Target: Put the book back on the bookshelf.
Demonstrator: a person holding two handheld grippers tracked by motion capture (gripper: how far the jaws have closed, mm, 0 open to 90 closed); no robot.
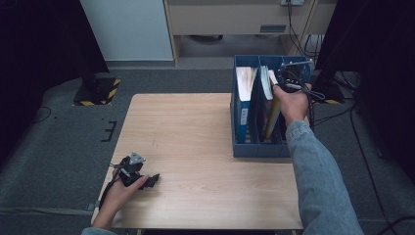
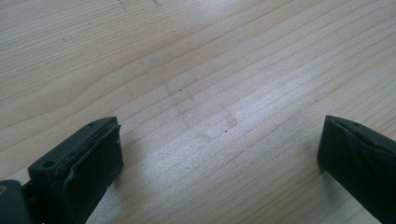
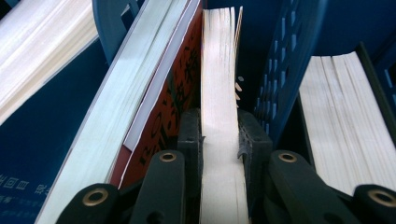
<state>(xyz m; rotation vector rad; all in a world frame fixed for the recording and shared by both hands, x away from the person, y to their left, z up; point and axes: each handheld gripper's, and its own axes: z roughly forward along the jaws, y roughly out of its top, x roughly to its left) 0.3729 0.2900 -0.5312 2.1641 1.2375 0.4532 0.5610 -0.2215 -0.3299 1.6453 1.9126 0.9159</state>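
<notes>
- Left gripper (image 1: 152,180): rests on the near left part of the wooden table (image 1: 195,147), held in the person's left hand (image 1: 117,193); in the left gripper view its jaws stand wide apart over bare wood, nothing between them
- Right gripper (image 3: 219,140): held in the person's right hand (image 1: 292,104) above the blue file rack (image 1: 259,147) at the far right of the table; jaws clamped on the page edge of a thin book (image 3: 219,93)
- Thin book: stands in the middle compartment of the file rack, just beside a thicker book with a red cover (image 3: 159,116), which leans against it
- Divider wall (image 3: 285,60): stands close on the other side of the thin book; a further book (image 3: 345,116) sits in the next compartment
- Risk, grip: pads bear on loose pages, not the spine; the pages could likely fan or slip, letting the book drop
- Risk, neighbour: the leaning red-covered book may drag along or topple once its support leaves
- Risk, clearance: a tilted pull could jam the book against the divider and shift the rack
</notes>
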